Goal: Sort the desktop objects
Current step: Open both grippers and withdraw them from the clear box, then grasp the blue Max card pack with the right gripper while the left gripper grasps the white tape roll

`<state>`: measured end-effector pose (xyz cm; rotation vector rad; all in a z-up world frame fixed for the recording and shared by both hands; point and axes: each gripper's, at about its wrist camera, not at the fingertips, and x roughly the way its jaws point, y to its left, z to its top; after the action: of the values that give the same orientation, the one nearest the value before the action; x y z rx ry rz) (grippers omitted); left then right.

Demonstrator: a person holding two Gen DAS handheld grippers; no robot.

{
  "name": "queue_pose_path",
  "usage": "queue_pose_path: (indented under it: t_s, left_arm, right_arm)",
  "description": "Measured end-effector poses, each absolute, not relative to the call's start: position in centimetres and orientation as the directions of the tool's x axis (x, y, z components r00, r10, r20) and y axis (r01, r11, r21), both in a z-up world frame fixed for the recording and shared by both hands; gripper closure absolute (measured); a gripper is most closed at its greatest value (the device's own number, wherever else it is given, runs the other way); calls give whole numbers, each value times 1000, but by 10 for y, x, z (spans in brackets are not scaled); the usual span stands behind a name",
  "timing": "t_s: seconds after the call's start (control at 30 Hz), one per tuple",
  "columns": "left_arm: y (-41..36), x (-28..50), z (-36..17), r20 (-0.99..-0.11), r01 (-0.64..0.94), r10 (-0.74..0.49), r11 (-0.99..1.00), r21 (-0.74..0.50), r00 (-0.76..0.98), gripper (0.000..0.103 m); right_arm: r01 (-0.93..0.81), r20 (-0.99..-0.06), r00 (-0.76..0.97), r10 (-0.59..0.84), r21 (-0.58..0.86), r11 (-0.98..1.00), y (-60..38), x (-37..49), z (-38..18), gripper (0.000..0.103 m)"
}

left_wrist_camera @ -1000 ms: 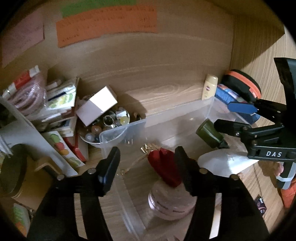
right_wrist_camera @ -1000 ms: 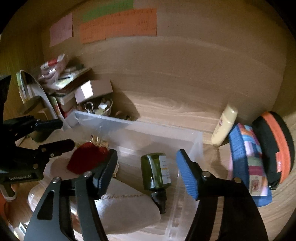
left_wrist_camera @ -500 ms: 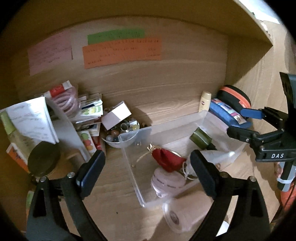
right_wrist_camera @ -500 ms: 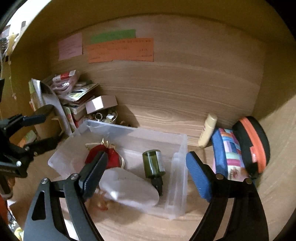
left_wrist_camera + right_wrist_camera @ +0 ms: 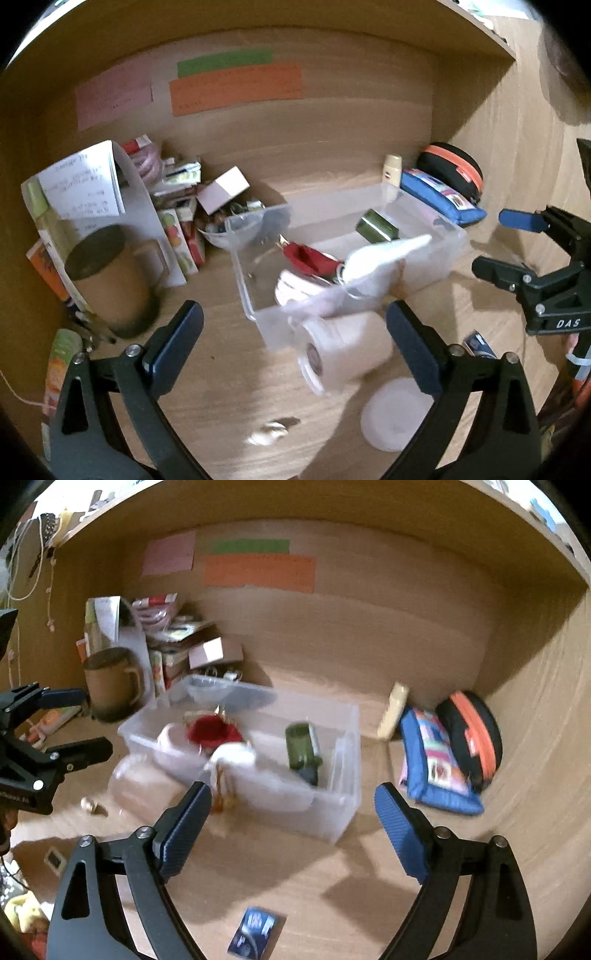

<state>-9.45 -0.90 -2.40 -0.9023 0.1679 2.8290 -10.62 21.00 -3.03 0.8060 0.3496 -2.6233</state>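
A clear plastic bin [image 5: 424, 210] [image 5: 340, 812] sits on the wooden desk. It holds a red pouch [image 5: 308, 258] [image 5: 212, 731], a dark green bottle [image 5: 376, 227] [image 5: 301, 746], a white flat pouch [image 5: 384, 251] and a round pinkish case [image 5: 291, 290]. My left gripper [image 5: 293, 339] is open and empty, above the desk in front of the bin. My right gripper [image 5: 291, 821] is open and empty, in front of the bin's right end; it also shows in the left wrist view [image 5: 502, 243].
A tape roll [image 5: 340, 350], a white round lid [image 5: 397, 415] and a small blue card [image 5: 253, 930] lie in front of the bin. A brown mug [image 5: 109, 280], books and boxes crowd the left. A blue pencil case [image 5: 436, 760] and black-orange case [image 5: 471, 734] lie at right.
Both grippers have pulled back and up from the bin; the view has widened. The left gripper's jaws have spread wider. The red pouch and green bottle stay in the bin.
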Motion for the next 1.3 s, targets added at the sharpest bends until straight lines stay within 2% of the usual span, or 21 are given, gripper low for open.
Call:
queue_pose_path:
  t_s: [0.4, 0.63, 0.9, 1.13, 1.3]
  left_arm:
    - [10, -100, -66, -680, -221, 164, -975, -3, -714, 3]
    - [21, -118, -84, -746, -193, 147, -981, -26, -650, 3]
    - [31, -129, -92, -778, -176, 115, -984, -6, -618, 3]
    - [35, -138, -96, -797, -165, 87, -986, 16, -597, 3]
    - [40, -141, -97, -793, -179, 81, -983, 36, -604, 3]
  right_arm:
    - [407, -688, -662, -297, 2, -913, 228, -80, -84, 15]
    - [429, -708, -636, -306, 5, -903, 230, -66, -99, 17]
    - [462, -712, -622, -327, 4, -887, 234, -61, -106, 24]
    - [476, -727, -588, -355, 44, -878, 236, -69, -111, 43]
    - [481, -732, -580, -357, 46, -875, 236, -72, -113, 50]
